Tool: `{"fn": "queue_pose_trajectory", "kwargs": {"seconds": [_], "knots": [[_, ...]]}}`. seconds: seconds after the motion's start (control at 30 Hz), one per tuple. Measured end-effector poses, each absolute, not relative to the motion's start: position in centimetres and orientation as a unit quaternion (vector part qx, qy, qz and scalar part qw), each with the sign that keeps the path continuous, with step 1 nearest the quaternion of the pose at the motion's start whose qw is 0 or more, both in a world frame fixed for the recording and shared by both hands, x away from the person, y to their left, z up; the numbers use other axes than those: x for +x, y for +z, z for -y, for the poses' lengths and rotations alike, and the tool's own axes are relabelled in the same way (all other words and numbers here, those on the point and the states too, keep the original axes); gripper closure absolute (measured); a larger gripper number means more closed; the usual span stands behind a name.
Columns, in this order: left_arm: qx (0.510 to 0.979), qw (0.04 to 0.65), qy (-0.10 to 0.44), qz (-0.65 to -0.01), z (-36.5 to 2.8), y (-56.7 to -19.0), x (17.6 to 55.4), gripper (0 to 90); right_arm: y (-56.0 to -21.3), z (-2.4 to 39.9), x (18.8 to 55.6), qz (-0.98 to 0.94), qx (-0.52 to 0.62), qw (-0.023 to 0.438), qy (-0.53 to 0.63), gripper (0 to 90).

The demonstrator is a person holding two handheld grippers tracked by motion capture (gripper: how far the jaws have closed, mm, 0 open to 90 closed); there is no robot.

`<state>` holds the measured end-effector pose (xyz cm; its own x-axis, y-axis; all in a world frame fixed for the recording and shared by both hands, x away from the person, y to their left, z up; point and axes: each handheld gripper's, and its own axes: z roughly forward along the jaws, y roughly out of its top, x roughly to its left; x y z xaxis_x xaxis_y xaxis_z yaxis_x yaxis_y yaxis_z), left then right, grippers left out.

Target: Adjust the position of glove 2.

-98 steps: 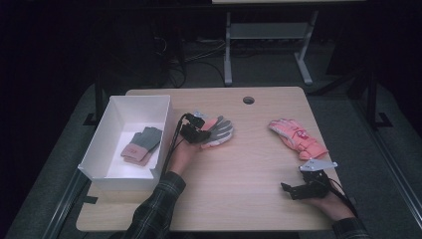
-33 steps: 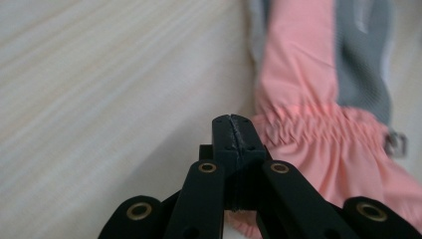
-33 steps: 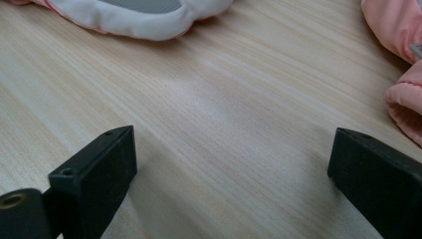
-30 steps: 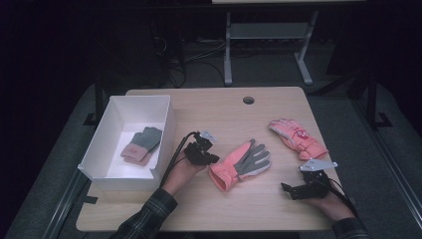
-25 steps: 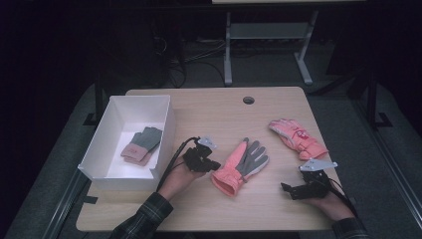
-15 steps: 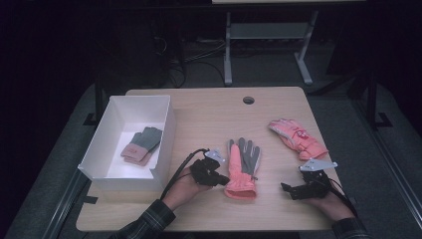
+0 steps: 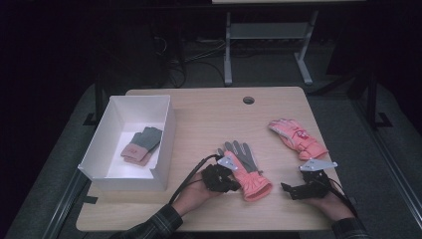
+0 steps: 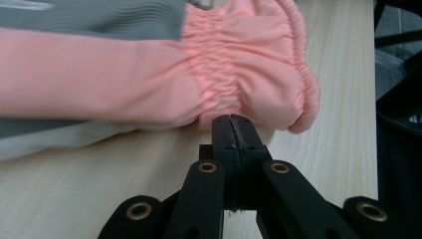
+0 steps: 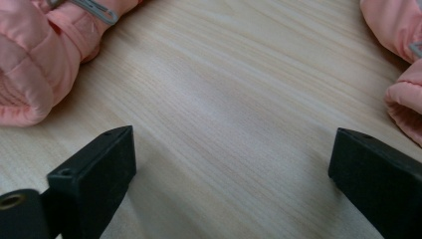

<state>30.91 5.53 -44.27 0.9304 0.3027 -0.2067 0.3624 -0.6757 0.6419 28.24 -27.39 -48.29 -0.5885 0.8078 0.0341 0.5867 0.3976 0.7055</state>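
Forearms come in from the near edge of the bench (image 7: pixel 209 114), a plaid sleeve on the left one. The left hand-held gripper (image 7: pixel 233 182) lies low and level, pointing right across the bench, its jaws pressed together at the edge of the gathered cuff of a pink and grey glove (image 7: pixel 245 169); its own view shows the closed tips right against the cuff of the glove (image 8: pixel 149 74), and they appear to pinch a bit of its hem, though the nip itself is hidden behind the tips. That glove lies flat, grey palm up, fingers pointing away, in the near middle of the bench.

The right hand-held gripper (image 7: pixel 288 189) rests near the right corner, aimed left toward the glove cuff, jaws spread wide with bare wood between them. Its own view has the pink cuff at the upper left, apart from the jaws.

Farther back on the right lies a second pink glove (image 7: pixel 297 139), well apart from the first. At the left stands a white box (image 7: pixel 166 139) holding a small folded pair of grey and pink gloves (image 7: pixel 142 145).

By my reading, the step in hand is positioning this glove to pair it with its mate. Next, the right hand-held gripper likely needs to fetch the far glove, taking a firm bite on its cuff.
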Motion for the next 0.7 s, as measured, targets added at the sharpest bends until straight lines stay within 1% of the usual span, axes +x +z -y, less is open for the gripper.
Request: {"fn": "queue_pose_trajectory", "kwargs": {"seconds": [0.07, 0.17, 0.27, 0.37, 0.4, 0.43, 0.5, 0.7], "knots": [[0.912, 0.362, -0.03, -0.192, -6.6, -44.2, 31.1, 88.1, -48.3, 27.4, 28.3, -0.82, 0.426, 0.16, 0.346, 2.3], [0.907, 0.371, -0.018, -0.197, -8.1, -44.3, 31.2, 82.8, -48.3, 27.4, 28.4, -0.82, 0.427, 0.16, 0.345, 1.1], [0.906, 0.375, 0.006, -0.195, -9.4, -44.4, 30.9, 71.1, -48.3, 27.4, 28.4, -0.821, 0.426, 0.16, 0.345, 1.2], [0.909, 0.367, 0.035, -0.197, -10.6, -45.0, 30.8, 53.7, -48.3, 27.4, 28.4, -0.821, 0.427, 0.161, 0.345, 1.2], [0.908, 0.364, 0.037, -0.202, -10.9, -45.2, 30.8, 47.6, -48.3, 27.3, 28.4, -0.821, 0.427, 0.161, 0.344, 1.2], [0.91, 0.36, 0.035, -0.204, -11.3, -45.4, 30.9, 43.5, -48.3, 27.3, 28.4, -0.82, 0.427, 0.161, 0.345, 1.1], [0.908, 0.36, 0.043, -0.209, -12.0, -45.7, 30.8, 36.7, -48.3, 27.2, 28.4, -0.819, 0.43, 0.162, 0.344, 1.1], [0.909, 0.354, 0.063, -0.21, -12.6, -46.4, 30.3, 20.3, -48.3, 27.2, 28.4, -0.821, 0.426, 0.163, 0.344, 1.2]]}}
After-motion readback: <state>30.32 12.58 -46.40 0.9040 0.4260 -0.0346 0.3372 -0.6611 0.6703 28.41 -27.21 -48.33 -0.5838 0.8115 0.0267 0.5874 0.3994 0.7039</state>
